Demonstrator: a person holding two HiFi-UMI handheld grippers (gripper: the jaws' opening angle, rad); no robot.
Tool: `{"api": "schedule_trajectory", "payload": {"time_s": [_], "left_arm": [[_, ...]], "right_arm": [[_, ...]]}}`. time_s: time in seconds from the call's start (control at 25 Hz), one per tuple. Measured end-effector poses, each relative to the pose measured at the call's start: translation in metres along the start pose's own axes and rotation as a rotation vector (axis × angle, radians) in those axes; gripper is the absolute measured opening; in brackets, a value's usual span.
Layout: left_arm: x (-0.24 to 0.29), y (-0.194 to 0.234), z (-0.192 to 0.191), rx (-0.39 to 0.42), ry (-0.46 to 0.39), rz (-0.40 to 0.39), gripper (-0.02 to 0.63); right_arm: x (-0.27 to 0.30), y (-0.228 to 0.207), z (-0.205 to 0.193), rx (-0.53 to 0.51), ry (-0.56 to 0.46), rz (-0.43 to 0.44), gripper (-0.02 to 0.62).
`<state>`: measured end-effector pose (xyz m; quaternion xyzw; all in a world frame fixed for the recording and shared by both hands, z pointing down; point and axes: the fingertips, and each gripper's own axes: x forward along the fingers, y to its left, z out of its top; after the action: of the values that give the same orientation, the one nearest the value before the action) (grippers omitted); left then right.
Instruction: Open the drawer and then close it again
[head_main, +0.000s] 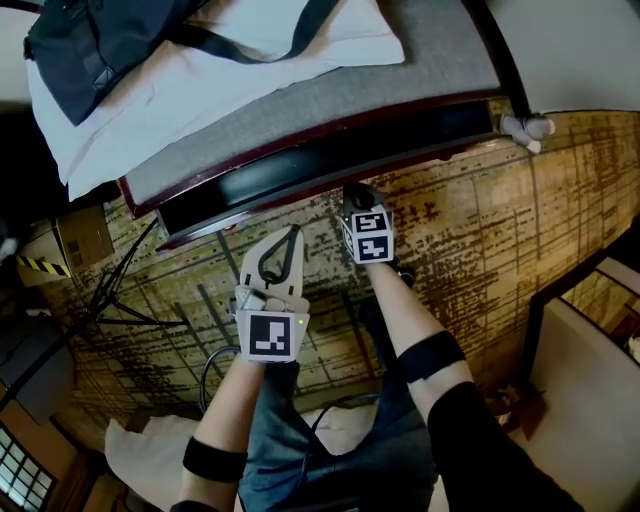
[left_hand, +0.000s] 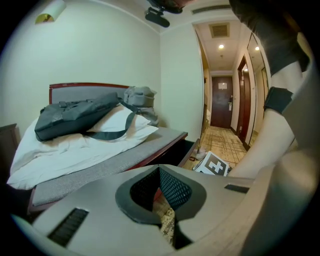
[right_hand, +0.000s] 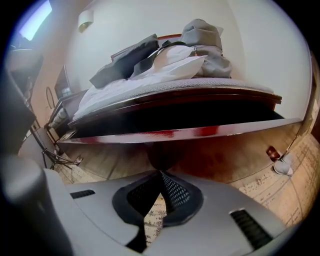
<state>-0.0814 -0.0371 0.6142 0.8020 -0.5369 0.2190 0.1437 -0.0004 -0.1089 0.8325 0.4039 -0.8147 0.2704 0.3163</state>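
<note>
Long under-bed drawer (right_hand: 175, 133), glossy dark-red wood, brown front panel. It sits low under the grey-topped bed (head_main: 300, 110). Its rim stands out from the frame, with a dark opening above it.

Right gripper (head_main: 353, 195): jaws clenched, nothing between them, tip just before the drawer front; contact cannot be told.

Left gripper (head_main: 290, 235): jaws clenched, empty, further back over the patterned beige carpet (head_main: 480, 230).

Margins: white slippers (head_main: 527, 128) at the bed's corner to the right. Black tripod legs (head_main: 115, 290) and a cardboard box (head_main: 82, 235) to the left.
</note>
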Motion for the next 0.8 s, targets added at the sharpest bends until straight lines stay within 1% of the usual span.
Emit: {"api": "schedule_trajectory", "payload": {"time_s": [0.24,0.36,0.52,0.8], "left_arm": [[0.005,0.014,-0.002,-0.024,-0.009,0.034,0.0],[0.006,0.023,-0.001,-0.023,-0.02,0.05,0.0],[0.005,0.037,-0.005,-0.042,-0.023,0.078,0.0],[0.001,0.049,-0.011,-0.03,-0.021,0.103,0.0]], "right_arm": [[0.028,-0.004,0.032,-0.021,-0.022,0.0,0.0],[0.041,-0.007,0.048,-0.034,-0.034,-0.004,0.0],[0.056,-0.009,0.066,-0.03,-0.048,-0.011,0.0],[0.065,-0.01,0.076,0.007,-0.054,-0.024,0.0]]}}
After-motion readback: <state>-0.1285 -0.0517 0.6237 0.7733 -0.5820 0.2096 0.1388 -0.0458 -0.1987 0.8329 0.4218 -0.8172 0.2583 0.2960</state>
